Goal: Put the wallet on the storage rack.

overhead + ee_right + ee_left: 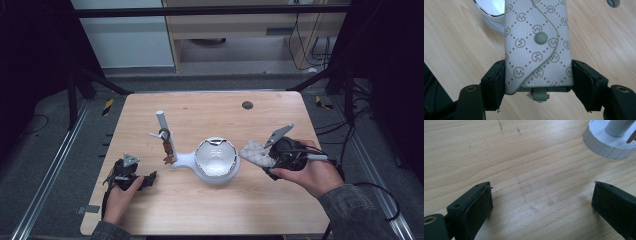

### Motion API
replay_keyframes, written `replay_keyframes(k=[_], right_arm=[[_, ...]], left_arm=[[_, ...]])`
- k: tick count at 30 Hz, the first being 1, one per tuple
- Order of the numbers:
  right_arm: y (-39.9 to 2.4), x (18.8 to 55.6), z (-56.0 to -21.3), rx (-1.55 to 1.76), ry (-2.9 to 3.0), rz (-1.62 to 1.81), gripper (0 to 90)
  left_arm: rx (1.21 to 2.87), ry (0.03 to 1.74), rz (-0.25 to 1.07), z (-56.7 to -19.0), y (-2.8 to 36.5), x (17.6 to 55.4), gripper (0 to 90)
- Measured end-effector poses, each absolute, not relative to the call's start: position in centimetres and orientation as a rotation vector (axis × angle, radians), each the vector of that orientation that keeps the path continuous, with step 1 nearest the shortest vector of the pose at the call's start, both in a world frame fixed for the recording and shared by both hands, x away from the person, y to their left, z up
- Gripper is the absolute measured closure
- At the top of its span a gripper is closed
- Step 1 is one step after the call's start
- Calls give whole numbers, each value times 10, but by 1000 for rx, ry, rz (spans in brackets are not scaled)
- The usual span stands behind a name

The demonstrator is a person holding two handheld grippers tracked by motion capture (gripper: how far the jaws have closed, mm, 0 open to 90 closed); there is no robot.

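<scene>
A grey patterned key pouch with a snap button is clamped by its sides between the jaws of my right gripper, which is shut on it. From above, the pouch hangs in the air just right of the white bowl, carried by that gripper. My left gripper rests on the table at the front left. Its jaws stand wide open over bare wood. A white stand with a post holds a ring with small keys and joins the bowl.
The stand's round white base lies ahead of the left gripper's jaws. A dark round mark sits near the table's far edge. The light wooden table ends on all sides in dark floor and metal frame rails.
</scene>
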State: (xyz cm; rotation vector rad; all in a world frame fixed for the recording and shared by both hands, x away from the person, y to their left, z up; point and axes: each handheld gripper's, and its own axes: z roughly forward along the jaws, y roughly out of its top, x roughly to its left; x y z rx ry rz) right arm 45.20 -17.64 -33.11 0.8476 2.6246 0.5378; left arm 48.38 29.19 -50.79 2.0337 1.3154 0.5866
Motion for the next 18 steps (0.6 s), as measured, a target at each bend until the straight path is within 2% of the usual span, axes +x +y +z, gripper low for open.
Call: replay_keyframes(k=[18], right_arm=[[-144, 455, -323, 763, 2666, 514, 321]], left_arm=[[2033, 1314, 585, -508, 292, 484, 21]])
